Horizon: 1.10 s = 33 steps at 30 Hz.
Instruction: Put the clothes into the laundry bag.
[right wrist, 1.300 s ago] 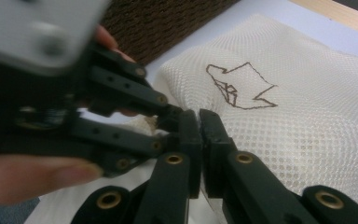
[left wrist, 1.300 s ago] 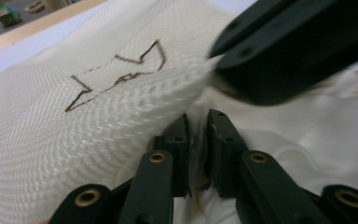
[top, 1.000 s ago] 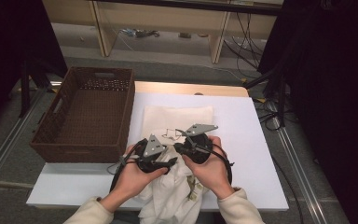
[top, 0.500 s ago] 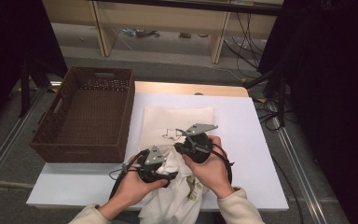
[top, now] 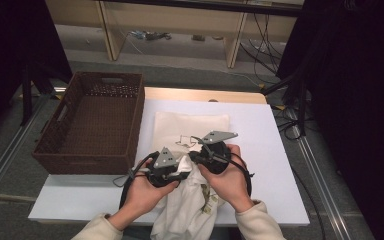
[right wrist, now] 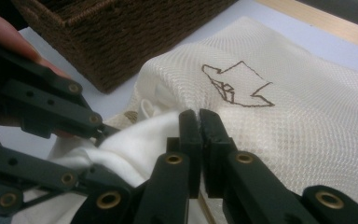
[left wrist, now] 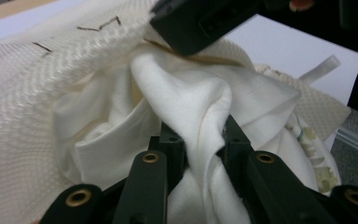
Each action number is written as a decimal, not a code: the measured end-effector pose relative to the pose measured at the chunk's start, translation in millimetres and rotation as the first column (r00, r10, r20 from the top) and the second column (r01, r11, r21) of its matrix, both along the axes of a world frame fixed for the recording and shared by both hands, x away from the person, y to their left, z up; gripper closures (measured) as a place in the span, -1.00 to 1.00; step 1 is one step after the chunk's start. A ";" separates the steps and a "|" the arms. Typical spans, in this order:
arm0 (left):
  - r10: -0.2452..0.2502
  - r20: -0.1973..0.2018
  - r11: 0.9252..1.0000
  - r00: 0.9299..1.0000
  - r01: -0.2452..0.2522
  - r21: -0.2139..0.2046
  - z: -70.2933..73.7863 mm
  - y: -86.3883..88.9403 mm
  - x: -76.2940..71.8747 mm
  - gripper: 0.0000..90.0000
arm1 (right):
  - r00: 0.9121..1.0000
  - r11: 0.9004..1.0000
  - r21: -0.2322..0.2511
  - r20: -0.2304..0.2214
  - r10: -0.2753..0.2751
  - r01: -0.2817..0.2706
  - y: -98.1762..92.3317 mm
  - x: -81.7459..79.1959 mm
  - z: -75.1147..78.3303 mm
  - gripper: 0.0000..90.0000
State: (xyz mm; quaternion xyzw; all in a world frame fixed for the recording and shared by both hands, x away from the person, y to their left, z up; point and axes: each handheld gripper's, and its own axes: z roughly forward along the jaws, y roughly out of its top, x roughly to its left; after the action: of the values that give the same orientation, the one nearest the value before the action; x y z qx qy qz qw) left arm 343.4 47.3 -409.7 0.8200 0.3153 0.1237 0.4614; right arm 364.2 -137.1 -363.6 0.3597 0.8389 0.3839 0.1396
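Note:
A cream mesh bag (top: 192, 125) with a dark line drawing lies on the white table (top: 260, 150). White cloth (top: 190, 210) spills from its near end over the table's front edge. My left gripper (left wrist: 200, 140) has just been closing and now pinches a fold of the white cloth (left wrist: 182, 93) in front of the bag's mouth. My right gripper (right wrist: 199, 116) is shut on the rim of the mesh bag (right wrist: 270, 126); its jaw shows clamped on that rim in the left gripper view. Both grippers sit side by side, left gripper (top: 182, 170) and right gripper (top: 192, 155).
A brown wicker basket (top: 95, 162) stands empty at the table's left, close to the left hand, and its wall (right wrist: 121, 37) rises just beyond the bag. Bare tabletop lies right of the bag. Cables and shelving are on the floor behind.
The left gripper dipped toward the near edge, came back up beside the right gripper, and its jaws closed on a fold of white cloth. The right gripper has stayed put.

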 end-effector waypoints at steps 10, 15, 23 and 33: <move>0.104 0.002 0.994 0.995 -0.104 0.019 -34.6 -12.2 30.1 0.61 | 0.999 0.999 0.015 -0.008 0.031 -0.031 9.2 -3.9 -3.7 1.00; 0.077 0.049 0.996 0.996 -0.079 0.036 -24.8 -6.8 21.7 0.03 | 0.999 0.999 0.001 -0.018 0.041 -0.041 2.7 1.5 -3.7 0.99; 0.058 0.098 0.996 0.994 -0.064 0.064 -6.6 9.9 -4.8 -0.38 | 1.000 1.000 0.001 -0.023 0.007 -0.007 2.1 -0.2 -2.7 0.99; 0.030 -0.011 0.996 0.999 -0.029 0.088 -37.5 10.9 1.8 -0.31 | 0.999 1.000 -0.002 -0.025 0.021 -0.021 2.9 1.0 -3.9 0.99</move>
State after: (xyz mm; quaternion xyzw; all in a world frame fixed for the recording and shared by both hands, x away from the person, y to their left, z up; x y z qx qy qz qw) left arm 345.3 58.2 -447.2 0.8355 0.3244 0.1391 0.4212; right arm 365.2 -134.2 -367.5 0.3554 0.8449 0.3798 0.1254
